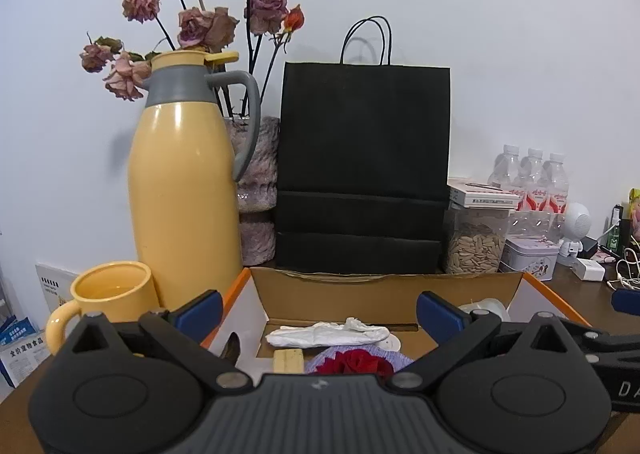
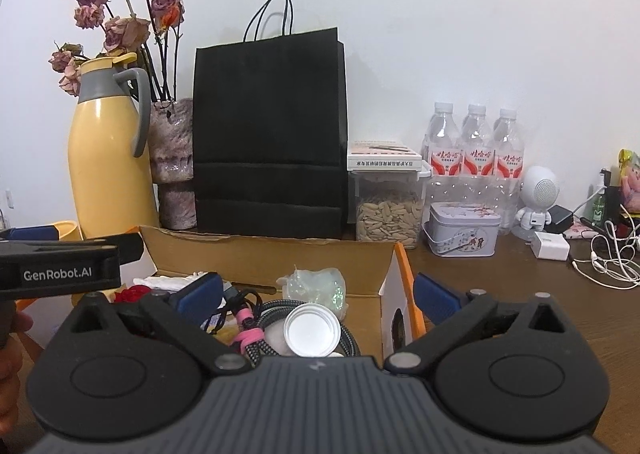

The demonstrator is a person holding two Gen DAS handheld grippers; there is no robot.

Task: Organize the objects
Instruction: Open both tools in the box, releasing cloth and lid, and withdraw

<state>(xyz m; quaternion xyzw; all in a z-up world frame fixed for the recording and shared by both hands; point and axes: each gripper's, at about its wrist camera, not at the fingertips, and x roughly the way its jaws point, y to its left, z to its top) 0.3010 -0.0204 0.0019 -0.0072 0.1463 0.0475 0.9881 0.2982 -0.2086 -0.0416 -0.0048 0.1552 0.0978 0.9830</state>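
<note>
Can't see much of the open cardboard box (image 2: 256,254), the tongs' bodies cover its near half. It sits on a dark wooden surface (image 2: 520,294) against a white wall, behind it a black paper bag (image 2: 268,134) and a yellow thermos jug (image 1: 180,194). Left tongs (image 1: 320,312) and right tongs (image 2: 318,294) both gape wide, empty, hovering over the box clutter.

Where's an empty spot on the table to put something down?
The bare brown table to the right of the cardboard box, in front of the tin and the white charger, is free. Near the white cables it gets messy. The back row by the black bag is packed, and the box itself is full.
</note>
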